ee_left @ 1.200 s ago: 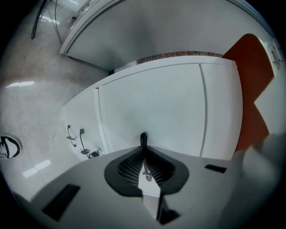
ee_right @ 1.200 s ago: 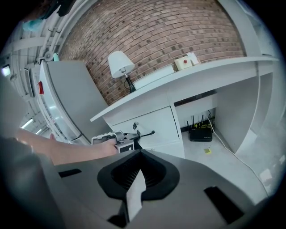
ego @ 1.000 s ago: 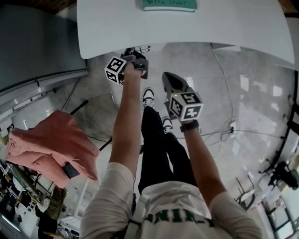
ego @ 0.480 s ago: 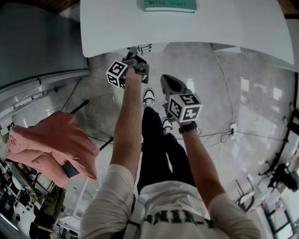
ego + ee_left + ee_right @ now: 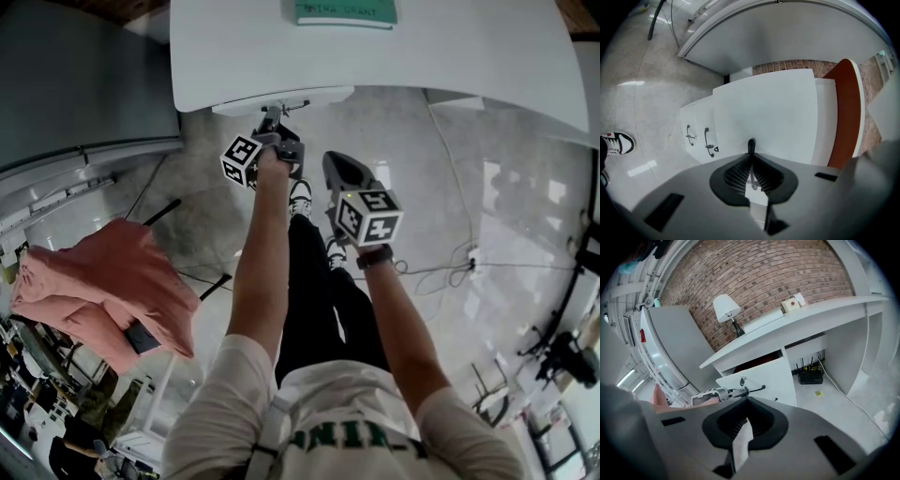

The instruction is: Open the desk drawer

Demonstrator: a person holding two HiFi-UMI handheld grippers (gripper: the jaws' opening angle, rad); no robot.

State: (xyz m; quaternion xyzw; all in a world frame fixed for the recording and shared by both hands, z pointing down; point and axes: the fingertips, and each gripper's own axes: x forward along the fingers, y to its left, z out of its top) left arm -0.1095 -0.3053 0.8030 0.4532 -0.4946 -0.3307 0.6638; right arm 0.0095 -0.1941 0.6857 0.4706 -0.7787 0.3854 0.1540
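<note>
Drawer [image 5: 764, 376] stood partly open under worktop [image 5: 441, 56]; left tongs [image 5: 751, 148] clamped its handle [image 5: 753, 390], right tongs [image 5: 743, 420] closed, empty. Further pulling remained.

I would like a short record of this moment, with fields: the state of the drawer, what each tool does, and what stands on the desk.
drawer: the drawer is pulled partly out of the desk, with a dark gap above its front
left tool: the left tool is shut on the drawer handle
right tool: the right tool is shut, empty, held apart from the drawer
on desk: green book, white lamp
</note>
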